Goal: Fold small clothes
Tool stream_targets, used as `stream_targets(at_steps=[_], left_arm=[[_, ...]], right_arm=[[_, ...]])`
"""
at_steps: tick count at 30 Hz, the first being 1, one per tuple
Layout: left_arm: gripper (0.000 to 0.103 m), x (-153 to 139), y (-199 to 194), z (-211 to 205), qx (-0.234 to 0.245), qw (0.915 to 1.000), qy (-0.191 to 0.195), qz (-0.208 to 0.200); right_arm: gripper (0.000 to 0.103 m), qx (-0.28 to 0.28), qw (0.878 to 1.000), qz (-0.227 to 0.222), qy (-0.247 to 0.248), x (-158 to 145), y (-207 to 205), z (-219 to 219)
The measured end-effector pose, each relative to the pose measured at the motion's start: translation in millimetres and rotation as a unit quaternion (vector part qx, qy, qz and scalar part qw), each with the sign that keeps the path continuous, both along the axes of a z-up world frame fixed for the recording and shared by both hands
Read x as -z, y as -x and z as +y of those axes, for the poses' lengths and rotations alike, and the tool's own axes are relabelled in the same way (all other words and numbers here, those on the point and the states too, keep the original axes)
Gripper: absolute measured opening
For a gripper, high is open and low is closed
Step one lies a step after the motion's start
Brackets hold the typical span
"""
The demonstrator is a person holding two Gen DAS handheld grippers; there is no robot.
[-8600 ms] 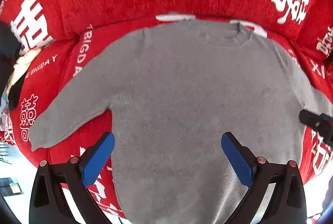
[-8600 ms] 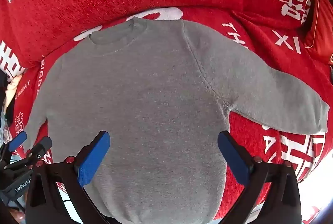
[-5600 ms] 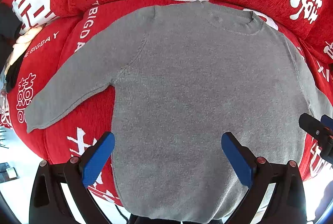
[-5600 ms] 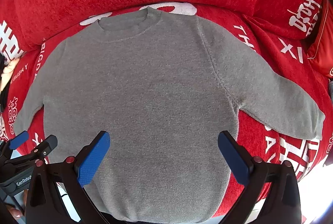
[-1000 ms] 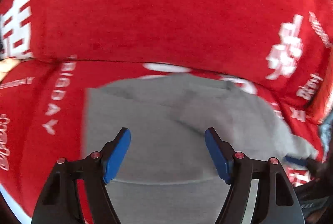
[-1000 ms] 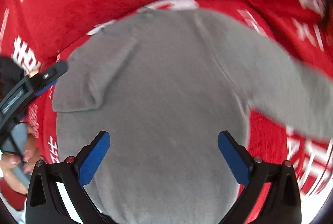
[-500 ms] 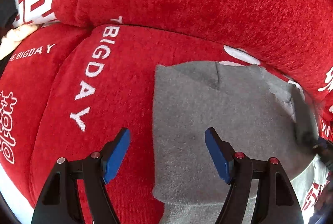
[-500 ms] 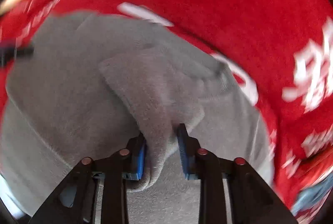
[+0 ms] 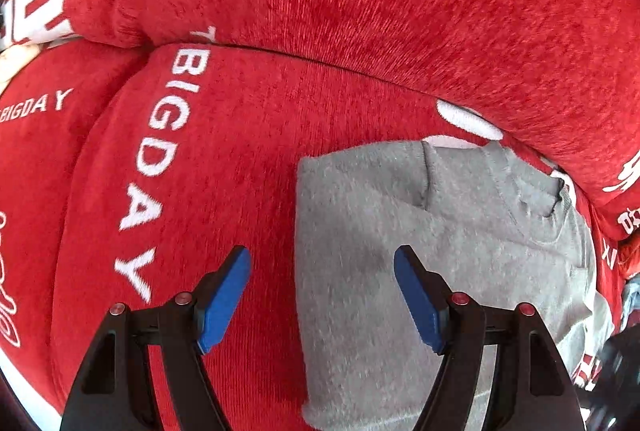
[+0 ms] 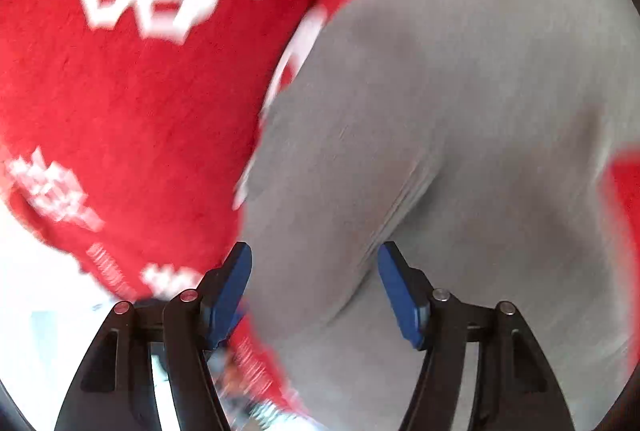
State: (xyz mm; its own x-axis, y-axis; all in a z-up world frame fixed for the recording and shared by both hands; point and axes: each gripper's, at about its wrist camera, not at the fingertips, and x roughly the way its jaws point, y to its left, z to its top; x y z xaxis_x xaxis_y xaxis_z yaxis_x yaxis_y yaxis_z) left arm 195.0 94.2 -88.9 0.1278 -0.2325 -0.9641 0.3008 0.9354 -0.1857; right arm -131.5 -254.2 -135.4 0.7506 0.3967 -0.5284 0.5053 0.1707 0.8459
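A small grey sweater (image 9: 420,251) lies on the red sofa seat (image 9: 220,191), its left side and sleeve folded in so its left edge runs straight. My left gripper (image 9: 322,263) is open and empty, hovering over that folded left edge, its right finger over the cloth. In the blurred right wrist view the grey sweater (image 10: 460,131) fills the right half. My right gripper (image 10: 314,255) is open just above it, with nothing between its blue pads.
The red sofa back cushion (image 9: 360,11) with white characters rises right behind the sweater. White lettering (image 9: 160,151) runs along the seat to the left. The sofa's front edge and a pale floor (image 10: 40,291) show at lower left in the right wrist view.
My right gripper was shut on a fold of grey sleeve half a second ago; it has let go, opened and swung fast. My left gripper drifted slightly, still open.
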Motion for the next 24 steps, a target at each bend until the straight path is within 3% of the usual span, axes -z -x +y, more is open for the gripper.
stream_targets(at_steps=[5, 6, 7, 10, 11, 12, 14, 16, 17, 18, 19, 20, 21, 24], left_arm=[[0.073, 8, -9, -1, -0.002, 0.9999, 0.008, 0.007], [0.054, 9, -9, 0, -0.002, 0.9999, 0.013, 0.008], [0.027, 12, -10, 0, 0.006, 0.9996, 0.022, 0.017], [0.015, 9, -11, -1, 0.02, 0.9996, 0.019, 0.007], [0.014, 7, -13, -1, 0.021, 0.9997, 0.013, -0.004], [0.014, 6, -15, 1, 0.016, 0.9998, 0.005, -0.011], [0.014, 6, -19, 8, -0.009, 0.9995, -0.017, -0.024], [0.017, 3, -22, 18, -0.034, 0.9989, -0.021, -0.022], [0.024, 1, -21, 24, -0.04, 0.9989, -0.015, -0.019], [0.054, -3, -19, 28, -0.043, 0.9988, -0.012, -0.019], [0.084, -8, -14, 31, -0.046, 0.9983, -0.017, -0.031], [0.086, -13, -10, 33, -0.045, 0.9976, -0.022, -0.048], [0.086, -18, -4, 33, -0.034, 0.9972, -0.025, -0.062], [0.086, -18, 8, 24, -0.004, 0.9985, -0.018, -0.051]], right_arm=[[0.07, -0.108, 0.993, -0.002, -0.054, 28, -66, 96], [0.07, -0.116, 0.992, 0.002, -0.059, 35, -81, 112], [0.069, -0.115, 0.992, 0.002, -0.057, 39, -88, 120], [0.049, -0.099, 0.995, 0.004, -0.033, 36, -113, 125], [0.016, -0.1, 0.994, -0.001, -0.031, 34, -123, 124], [0.007, -0.104, 0.994, -0.007, -0.027, 30, -126, 124], [0.007, -0.125, 0.992, -0.012, -0.006, 23, -139, 125], [0.011, -0.181, 0.983, 0.016, 0.016, 20, -143, 124], [0.021, -0.195, 0.98, 0.035, 0.026, 20, -141, 122], [0.048, -0.203, 0.977, 0.048, 0.041, 17, -132, 117], [0.063, -0.201, 0.977, 0.05, 0.054, 13, -119, 107], [0.08, -0.184, 0.979, 0.048, 0.068, 7, -103, 92], [0.08, -0.165, 0.982, 0.051, 0.081, 2, -87, 79], [0.08, -0.065, 0.988, 0.08, 0.111, -9, -31, 26]])
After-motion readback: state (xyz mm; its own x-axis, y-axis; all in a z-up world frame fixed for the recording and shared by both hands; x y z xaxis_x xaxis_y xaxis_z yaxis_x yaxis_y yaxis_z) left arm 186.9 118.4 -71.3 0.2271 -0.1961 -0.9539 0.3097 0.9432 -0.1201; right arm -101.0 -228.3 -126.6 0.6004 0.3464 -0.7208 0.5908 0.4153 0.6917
